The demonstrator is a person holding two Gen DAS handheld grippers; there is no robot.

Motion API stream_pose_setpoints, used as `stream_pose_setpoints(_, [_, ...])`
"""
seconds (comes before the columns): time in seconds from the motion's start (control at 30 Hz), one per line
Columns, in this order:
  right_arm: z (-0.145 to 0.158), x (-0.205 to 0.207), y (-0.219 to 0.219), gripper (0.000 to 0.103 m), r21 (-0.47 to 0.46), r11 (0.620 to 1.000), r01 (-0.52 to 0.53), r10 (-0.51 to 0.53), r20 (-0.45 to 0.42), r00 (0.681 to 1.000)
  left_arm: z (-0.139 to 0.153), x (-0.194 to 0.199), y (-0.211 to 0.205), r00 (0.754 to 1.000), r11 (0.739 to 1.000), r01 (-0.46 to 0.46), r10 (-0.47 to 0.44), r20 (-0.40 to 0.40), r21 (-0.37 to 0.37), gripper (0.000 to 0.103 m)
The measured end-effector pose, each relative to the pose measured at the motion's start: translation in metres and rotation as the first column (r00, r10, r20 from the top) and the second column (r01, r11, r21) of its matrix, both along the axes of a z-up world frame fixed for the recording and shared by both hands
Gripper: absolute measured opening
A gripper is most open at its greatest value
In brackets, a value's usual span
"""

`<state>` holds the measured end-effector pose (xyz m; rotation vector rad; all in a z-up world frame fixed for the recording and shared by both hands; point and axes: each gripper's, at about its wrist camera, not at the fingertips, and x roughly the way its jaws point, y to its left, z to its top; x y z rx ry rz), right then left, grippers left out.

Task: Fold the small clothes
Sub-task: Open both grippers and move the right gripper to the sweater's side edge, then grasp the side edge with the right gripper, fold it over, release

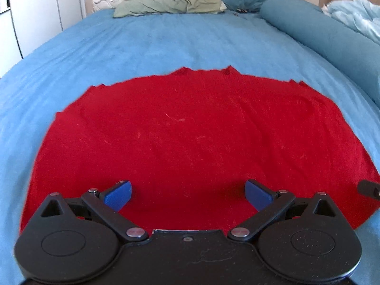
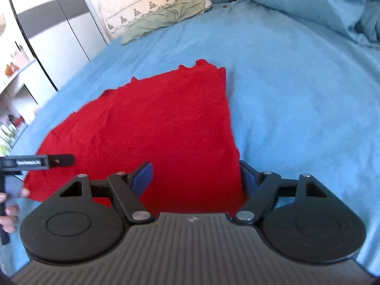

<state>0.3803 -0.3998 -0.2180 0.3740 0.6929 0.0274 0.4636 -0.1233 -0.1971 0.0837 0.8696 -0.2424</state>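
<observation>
A red garment [image 1: 190, 130] lies spread flat on the blue bed sheet [image 1: 154, 42]. It also shows in the right wrist view [image 2: 161, 123]. My left gripper [image 1: 188, 193] is open and empty, low over the garment's near edge, both blue pads over red cloth. My right gripper [image 2: 197, 178] is open and empty at the garment's near right corner, its left pad [image 2: 142, 178] over the cloth and its right pad [image 2: 247, 178] at the cloth's right edge. The left gripper [image 2: 35, 163] shows at the left of the right wrist view.
Pillows [image 1: 166, 2] lie at the head of the bed. A teal bolster [image 1: 327, 35] and a crumpled light blue duvet [image 1: 356, 16] lie along the right side. White wardrobe doors [image 2: 59, 35] and shelves stand left of the bed.
</observation>
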Motion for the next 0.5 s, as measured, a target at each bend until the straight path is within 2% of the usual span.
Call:
stream_pose_setpoints(0.2, [-0.004,0.003,0.015,0.085,-0.114,0.993,0.017,-0.015,0.021,1.000,-0.004,0.012,-0.002,0.999,1.000,0.010,-0.009,-0.053,0.022,0.103])
stream_pose_setpoints(0.27, [-0.004,0.003,0.017,0.074,-0.124,0.992,0.023,-0.021,0.021,1.000,-0.005,0.013,-0.003,0.998,0.999,0.019,-0.017,-0.064,0.037,0.103])
stream_pose_setpoints(0.3, [-0.004,0.003,0.017,0.062,-0.123,0.992,0.031,-0.029,0.017,0.999,-0.005,0.014,-0.004,0.997,0.999,0.023,-0.020,-0.069,0.043,0.103])
stream_pose_setpoints(0.33, [-0.003,0.003,0.017,0.046,-0.116,0.992,0.040,-0.039,0.012,0.999,-0.005,0.015,-0.005,0.997,0.999,0.023,-0.020,-0.074,0.045,0.103])
stream_pose_setpoints(0.43, [0.001,0.005,0.018,0.028,-0.102,0.992,0.072,-0.074,-0.013,0.997,-0.006,0.017,-0.005,0.996,0.998,0.018,-0.013,-0.087,0.052,0.103])
stream_pose_setpoints(0.5, [0.010,0.010,0.018,0.025,-0.066,0.991,0.119,-0.122,-0.046,0.991,-0.007,0.020,-0.007,0.995,0.998,0.016,-0.009,-0.097,0.064,0.103])
